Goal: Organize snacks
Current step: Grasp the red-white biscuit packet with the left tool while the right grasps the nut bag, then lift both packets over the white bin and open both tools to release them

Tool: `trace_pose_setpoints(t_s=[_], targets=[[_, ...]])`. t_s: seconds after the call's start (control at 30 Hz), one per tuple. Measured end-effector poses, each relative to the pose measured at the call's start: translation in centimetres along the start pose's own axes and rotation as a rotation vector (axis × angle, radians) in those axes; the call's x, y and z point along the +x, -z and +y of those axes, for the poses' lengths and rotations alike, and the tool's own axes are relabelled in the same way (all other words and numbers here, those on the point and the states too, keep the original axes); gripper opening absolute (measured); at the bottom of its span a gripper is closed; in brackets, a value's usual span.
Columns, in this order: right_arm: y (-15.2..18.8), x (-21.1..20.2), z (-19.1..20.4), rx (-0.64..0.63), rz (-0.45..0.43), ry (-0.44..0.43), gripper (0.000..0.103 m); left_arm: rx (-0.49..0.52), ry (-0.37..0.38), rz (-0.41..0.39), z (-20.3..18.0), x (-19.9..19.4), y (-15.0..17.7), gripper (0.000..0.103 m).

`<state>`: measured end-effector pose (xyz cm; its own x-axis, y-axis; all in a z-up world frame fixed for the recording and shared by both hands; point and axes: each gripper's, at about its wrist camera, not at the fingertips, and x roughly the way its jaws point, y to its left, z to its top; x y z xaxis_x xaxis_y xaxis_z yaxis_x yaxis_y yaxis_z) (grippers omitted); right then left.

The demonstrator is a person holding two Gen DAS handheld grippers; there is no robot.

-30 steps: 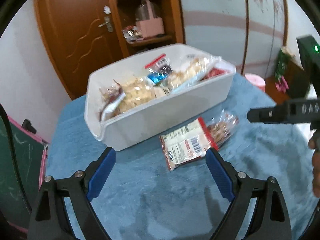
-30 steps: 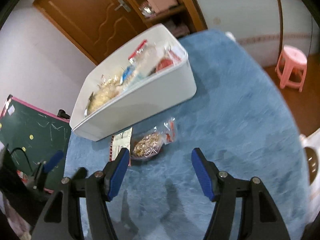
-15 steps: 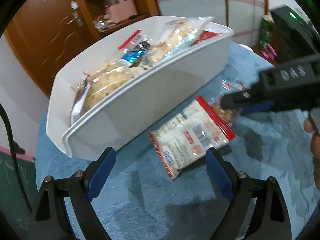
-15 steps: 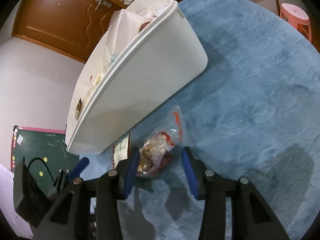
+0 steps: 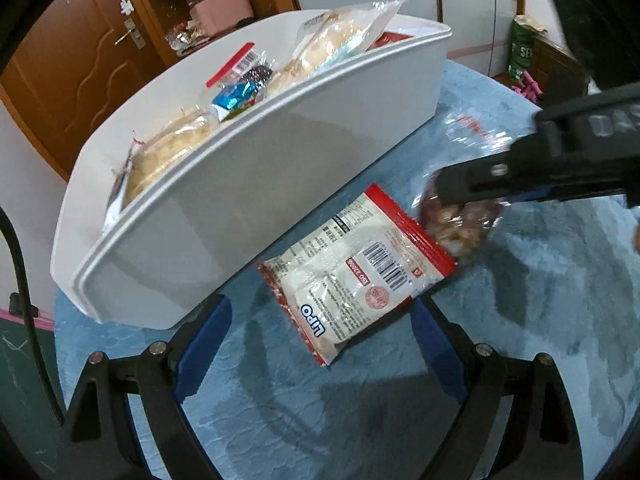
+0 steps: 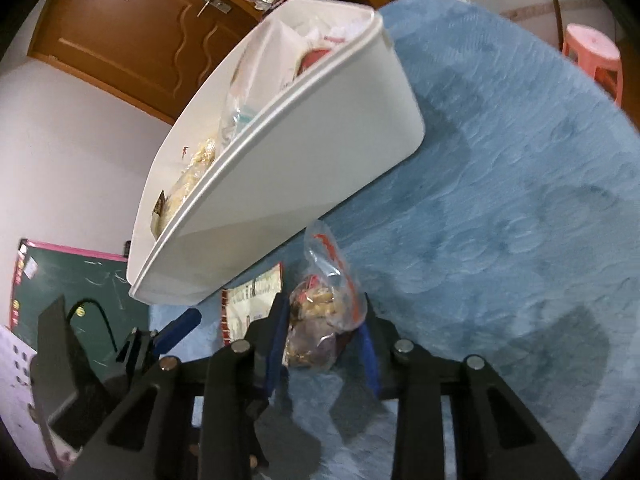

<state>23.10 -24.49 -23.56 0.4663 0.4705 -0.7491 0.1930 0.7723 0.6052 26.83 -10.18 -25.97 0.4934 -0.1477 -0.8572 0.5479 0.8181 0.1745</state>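
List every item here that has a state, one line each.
white bin: on the blue cloth, loaded with snack packs.
red-edged packet: flat on the cloth, outside the bin, ungripped.
clear nut bag: between the right gripper's pads, still on the cloth.
right gripper: closing on the nut bag.
left gripper: open, empty, straddling the packet's near end.

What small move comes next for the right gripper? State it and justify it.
Probably finish the squeeze, then lift. The right gripper is closing around the clear nut bag, which lies on the blue cloth beside the white bin.
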Motion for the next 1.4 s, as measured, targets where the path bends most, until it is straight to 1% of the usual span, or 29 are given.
trace_pose_setpoints(t_s=[0.07,0.2,0.33,0.47,0.53,0.63,0.7,0.73,0.8,0.9,1.1,1.13,1.23,1.4], targets=[[0.2,-0.4,0.1,-0.012,-0.015,0.030,0.033,-0.005,-0.002,0.004,-0.1,0.5,-0.2,0.091],[0.6,-0.4,0.2,-0.010,-0.029,0.056,0.033,-0.030,0.010,0.002,0.0,0.9,-0.8,0.091],[0.7,0.1,0.2,0.000,-0.030,0.047,0.033,-0.069,0.056,0.019,0.6,1.7,-1.4,0.091],[0.6,-0.1,-0.3,0.002,-0.034,0.045,0.033,-0.127,0.131,0.033,1.3,2.5,-1.9,0.090],[0.5,0.0,-0.5,0.008,-0.035,0.039,0.033,-0.125,0.135,0.028,1.2,2.6,-1.9,0.089],[0.4,-0.7,-1.8,0.019,-0.035,0.026,0.033,-0.135,0.151,0.019,1.2,2.6,-2.1,0.083],[0.4,-0.7,-2.2,0.022,-0.038,0.022,0.033,-0.152,0.153,0.013,1.2,2.3,-2.0,0.074],[0.5,-0.7,-2.2,0.021,-0.040,0.023,0.033,-0.157,0.154,0.012,1.3,2.3,-2.0,0.072],[0.7,-1.0,-2.3,0.009,-0.046,0.029,0.033,-0.174,0.168,0.011,1.0,2.0,-1.9,0.060],[1.2,-1.4,-1.7,-0.025,-0.056,0.049,0.033,-0.181,0.131,0.008,0.7,1.6,-1.7,0.059],[2.2,-2.2,-0.4,-0.088,-0.075,0.083,0.033,-0.289,0.109,0.002,0.5,0.0,-0.4,0.059],[2.5,-2.4,-0.1,-0.100,-0.078,0.091,0.033,-0.302,0.095,-0.001,0.6,-0.5,-0.3,0.059],[3.2,-3.4,0.9,-0.140,-0.095,0.112,0.033,-0.335,0.058,-0.027,0.9,-2.7,0.5,0.059],[4.3,-5.9,3.4,-0.220,-0.151,0.127,0.033,-0.382,0.035,-0.071,1.5,-7.0,2.0,0.059]])
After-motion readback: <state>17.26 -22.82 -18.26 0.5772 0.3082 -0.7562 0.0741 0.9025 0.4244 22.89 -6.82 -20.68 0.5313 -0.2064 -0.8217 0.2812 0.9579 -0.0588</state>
